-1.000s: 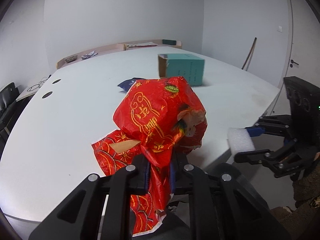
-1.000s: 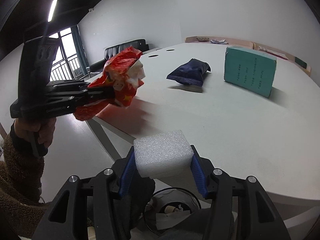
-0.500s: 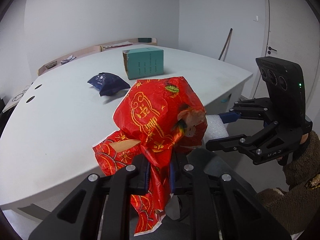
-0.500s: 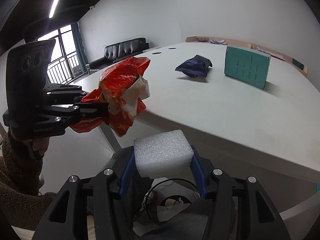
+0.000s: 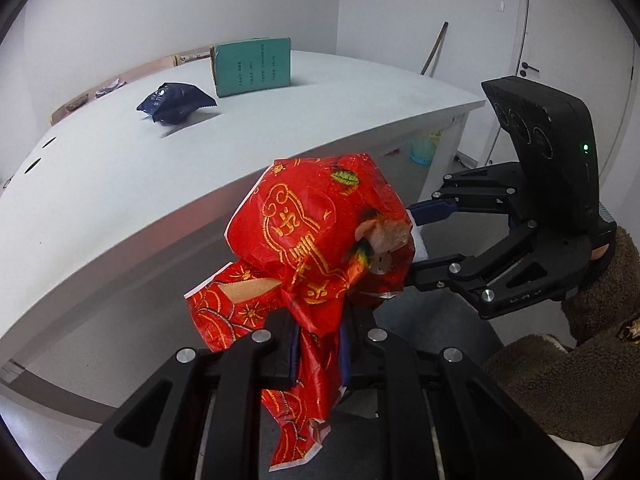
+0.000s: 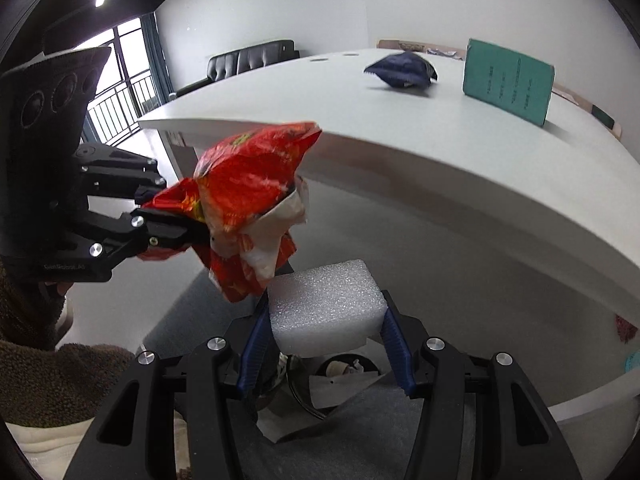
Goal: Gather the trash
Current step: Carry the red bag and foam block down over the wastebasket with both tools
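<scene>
My left gripper (image 5: 318,344) is shut on a crumpled red wrapper with gold print (image 5: 316,236), held off the table's edge; the wrapper also shows in the right wrist view (image 6: 248,188). My right gripper (image 6: 324,344) is shut on a white foam block (image 6: 324,304), close beside the wrapper; in the left wrist view the block (image 5: 418,240) is mostly hidden behind the wrapper. A trash bin (image 6: 340,372) with paper scraps sits on the floor below the foam block. A dark blue snack bag (image 5: 174,100) and a teal box (image 5: 252,66) lie on the white table (image 5: 100,184).
The table edge (image 6: 460,184) curves above both grippers. A black sofa (image 6: 248,60) and a window stand at the far left. A door (image 5: 576,40) is at the right, and a small teal basket (image 5: 422,148) is under the table.
Both grippers have dropped below the table's edge and drawn closer together, still holding the wrapper and the foam block. The bin is now right under the foam.
</scene>
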`<state>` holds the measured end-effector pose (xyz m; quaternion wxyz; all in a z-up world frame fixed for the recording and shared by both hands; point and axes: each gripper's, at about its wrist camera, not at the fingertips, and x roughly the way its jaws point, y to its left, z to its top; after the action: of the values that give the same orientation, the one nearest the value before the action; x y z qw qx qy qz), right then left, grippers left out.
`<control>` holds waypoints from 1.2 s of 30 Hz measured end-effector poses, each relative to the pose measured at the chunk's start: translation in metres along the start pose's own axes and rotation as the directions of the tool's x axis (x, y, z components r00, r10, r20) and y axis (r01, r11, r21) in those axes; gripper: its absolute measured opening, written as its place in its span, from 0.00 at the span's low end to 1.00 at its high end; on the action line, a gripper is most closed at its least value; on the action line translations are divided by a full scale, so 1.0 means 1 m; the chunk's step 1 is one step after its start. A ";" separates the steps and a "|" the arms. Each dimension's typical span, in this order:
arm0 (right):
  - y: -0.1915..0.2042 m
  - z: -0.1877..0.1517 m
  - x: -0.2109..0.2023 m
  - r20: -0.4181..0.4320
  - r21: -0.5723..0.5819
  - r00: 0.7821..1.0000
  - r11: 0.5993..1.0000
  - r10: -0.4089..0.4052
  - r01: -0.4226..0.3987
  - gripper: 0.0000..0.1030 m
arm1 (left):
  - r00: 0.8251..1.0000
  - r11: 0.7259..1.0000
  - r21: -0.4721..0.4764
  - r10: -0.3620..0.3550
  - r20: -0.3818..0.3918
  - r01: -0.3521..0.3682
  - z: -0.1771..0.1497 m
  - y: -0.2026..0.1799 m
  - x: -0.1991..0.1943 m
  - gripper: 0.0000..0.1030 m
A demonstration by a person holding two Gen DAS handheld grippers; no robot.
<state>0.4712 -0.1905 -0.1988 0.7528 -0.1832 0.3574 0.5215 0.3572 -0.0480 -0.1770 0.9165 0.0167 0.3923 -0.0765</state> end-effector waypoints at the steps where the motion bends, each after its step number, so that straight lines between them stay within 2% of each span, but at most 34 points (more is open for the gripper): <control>1: -0.001 -0.002 0.005 -0.012 0.001 1.000 1.000 -0.004 0.004 0.53 | 1.000 1.000 0.005 0.002 -0.009 -0.002 -0.001 -0.001 0.004 0.14; 11: -0.011 -0.020 0.047 -0.117 0.006 0.993 1.000 -0.016 0.017 0.53 | 0.993 1.000 -0.014 -0.006 -0.117 0.005 -0.013 0.004 0.050 0.14; 19: -0.023 -0.029 0.092 -0.214 0.024 0.977 0.999 -0.017 0.022 0.53 | 0.974 0.999 -0.036 -0.032 -0.222 0.024 -0.028 0.014 0.100 0.14; 22: -0.027 -0.034 0.114 -0.261 0.027 0.965 0.999 -0.018 0.026 0.53 | 0.964 0.998 -0.056 -0.052 -0.262 0.038 -0.034 0.020 0.121 0.14; 25: -0.033 -0.038 0.134 -0.311 0.054 0.950 0.998 -0.011 0.029 0.53 | 0.951 0.998 -0.054 -0.041 -0.307 0.025 -0.041 0.023 0.143 0.14; 32: -0.044 -0.044 0.181 -0.406 0.090 0.914 0.995 -0.002 0.042 0.53 | 0.917 0.992 -0.114 -0.089 -0.389 0.048 -0.057 0.038 0.186 0.14; 36: -0.048 -0.047 0.197 -0.442 0.086 0.897 0.996 0.002 0.040 0.53 | 0.891 0.981 -0.182 -0.134 -0.434 0.058 -0.068 0.053 0.211 0.15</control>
<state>0.5388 -0.1108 -0.3793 0.6651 -0.2651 0.5406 0.4418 0.4600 -0.0160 -0.3779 0.7960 -0.0614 0.5964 -0.0834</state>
